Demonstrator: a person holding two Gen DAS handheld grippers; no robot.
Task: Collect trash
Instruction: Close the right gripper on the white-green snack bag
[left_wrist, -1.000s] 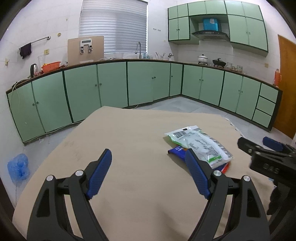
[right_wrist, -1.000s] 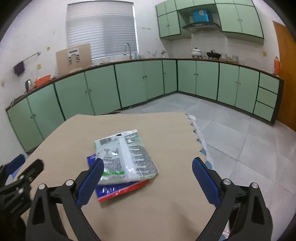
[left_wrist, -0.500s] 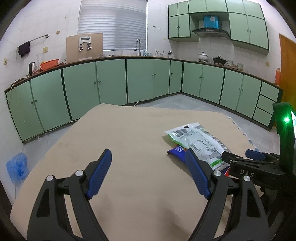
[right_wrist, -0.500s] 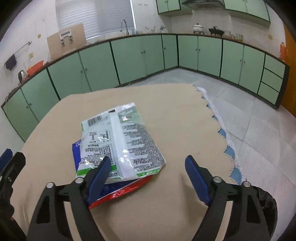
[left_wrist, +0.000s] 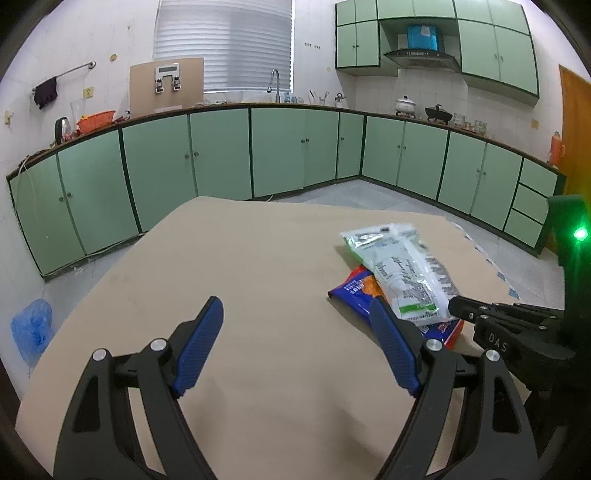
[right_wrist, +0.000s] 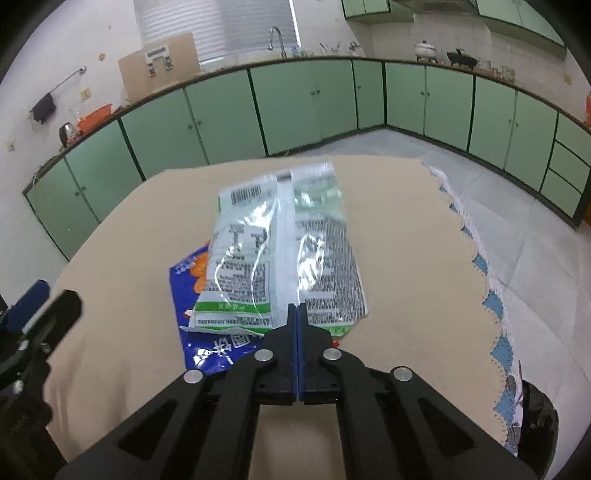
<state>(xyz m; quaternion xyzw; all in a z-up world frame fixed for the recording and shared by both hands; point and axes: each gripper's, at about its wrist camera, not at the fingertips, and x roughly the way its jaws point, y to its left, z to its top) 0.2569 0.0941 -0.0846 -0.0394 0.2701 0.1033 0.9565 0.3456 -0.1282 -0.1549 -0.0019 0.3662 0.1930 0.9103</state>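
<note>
Left wrist view. The left gripper hangs over bare tan table cover, its blue fingers spread wide and holding nothing, much as it did a second earlier. What has changed lies at the right of the view: the right gripper, half a second ago open and short of the trash, has now reached the near end of the white-and-green wrapper. This wrapper lies on top of a blue-and-red wrapper; both rest on the table, to the right of the left gripper's right finger and just beyond its tip.

Right wrist view. The right gripper has gone from wide open to fully closed, its blue pads pressed flat together with no gap. The tips sit at the near edge of the white-and-green wrapper, which appears pinched between them, though the film itself cannot be seen inside the pads. The blue-and-red wrapper lies underneath, showing to the left and just below the tips; whether it is also caught cannot be told. The closure suggests the first piece of trash is secured and ready to be lifted.
</note>
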